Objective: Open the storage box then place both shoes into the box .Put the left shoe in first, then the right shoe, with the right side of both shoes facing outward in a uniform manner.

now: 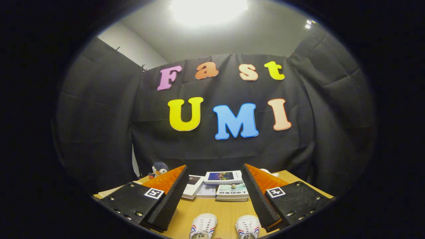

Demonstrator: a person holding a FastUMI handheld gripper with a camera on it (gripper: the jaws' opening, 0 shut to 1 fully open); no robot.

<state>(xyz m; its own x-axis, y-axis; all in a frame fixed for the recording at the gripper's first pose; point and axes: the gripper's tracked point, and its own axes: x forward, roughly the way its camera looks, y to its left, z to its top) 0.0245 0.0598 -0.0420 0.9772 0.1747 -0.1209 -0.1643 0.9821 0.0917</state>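
Note:
Two white canvas shoes with red and blue stripes stand side by side on the wooden table [225, 209], toes pointing away from me: the left one [203, 225] and the right one [248, 226]. They lie low between my fingers, close under the gripper [215, 171]. The gripper is open, its fingers [172, 189] spread wide with nothing between them, held above the table.
Several stacked books [223, 186] lie on the table just beyond the shoes, between the fingertips. A small plush penguin [158, 170] sits at the table's far left corner. The black cloth wall closes the back and both sides.

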